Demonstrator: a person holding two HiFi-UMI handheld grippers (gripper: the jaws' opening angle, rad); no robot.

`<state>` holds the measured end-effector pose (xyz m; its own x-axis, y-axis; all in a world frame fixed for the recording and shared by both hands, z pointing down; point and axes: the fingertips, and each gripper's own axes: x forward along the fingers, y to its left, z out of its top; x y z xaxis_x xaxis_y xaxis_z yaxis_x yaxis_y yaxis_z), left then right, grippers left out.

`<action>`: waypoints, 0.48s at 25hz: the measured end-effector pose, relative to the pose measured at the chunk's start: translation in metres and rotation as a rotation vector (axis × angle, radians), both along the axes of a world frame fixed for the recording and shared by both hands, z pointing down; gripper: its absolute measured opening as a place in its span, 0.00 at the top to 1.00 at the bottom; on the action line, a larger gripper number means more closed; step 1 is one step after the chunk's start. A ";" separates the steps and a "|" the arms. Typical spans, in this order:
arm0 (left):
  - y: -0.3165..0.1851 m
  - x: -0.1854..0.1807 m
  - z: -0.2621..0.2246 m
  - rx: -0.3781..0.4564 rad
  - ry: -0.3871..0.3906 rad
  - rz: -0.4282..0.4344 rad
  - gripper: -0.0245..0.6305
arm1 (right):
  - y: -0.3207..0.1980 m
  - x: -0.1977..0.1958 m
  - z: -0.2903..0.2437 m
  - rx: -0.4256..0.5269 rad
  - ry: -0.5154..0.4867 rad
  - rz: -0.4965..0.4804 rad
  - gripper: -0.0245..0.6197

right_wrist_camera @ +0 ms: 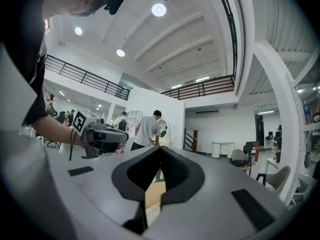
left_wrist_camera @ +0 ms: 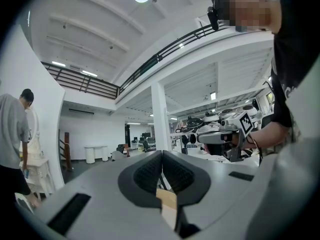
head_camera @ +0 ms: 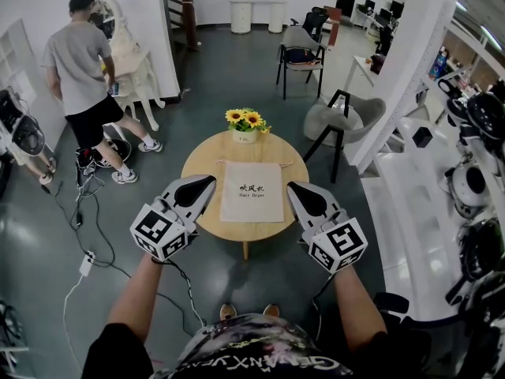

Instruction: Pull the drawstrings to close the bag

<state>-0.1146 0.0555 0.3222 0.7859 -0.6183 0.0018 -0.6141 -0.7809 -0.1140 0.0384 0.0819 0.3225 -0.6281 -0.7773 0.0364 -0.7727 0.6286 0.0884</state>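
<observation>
A grey floor (head_camera: 47,251) spreads under a round wooden surface (head_camera: 203,158). Well apart from it on the left, a person in a grey shirt (head_camera: 81,69) stands facing away, and a black chair (head_camera: 301,54) sits beyond the surface. A cream drawstring bag (head_camera: 252,192) printed "Hair Dryer" lies flat at the middle of the surface. The left gripper (head_camera: 210,181) and right gripper (head_camera: 291,186) flank the bag at its two sides, each with its jaws pressed together on nothing. A small pot of sunflowers (head_camera: 245,122) stands at the far rim, just beyond the bag's top edge.
</observation>
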 end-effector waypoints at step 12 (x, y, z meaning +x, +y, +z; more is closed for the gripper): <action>0.003 0.001 0.003 0.004 -0.007 0.009 0.87 | 0.003 -0.001 0.002 -0.003 -0.002 -0.017 0.92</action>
<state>-0.1136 0.0587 0.3249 0.7914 -0.6113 0.0049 -0.6063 -0.7860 -0.1210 0.0374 0.0846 0.3244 -0.6417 -0.7661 0.0375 -0.7618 0.6422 0.0846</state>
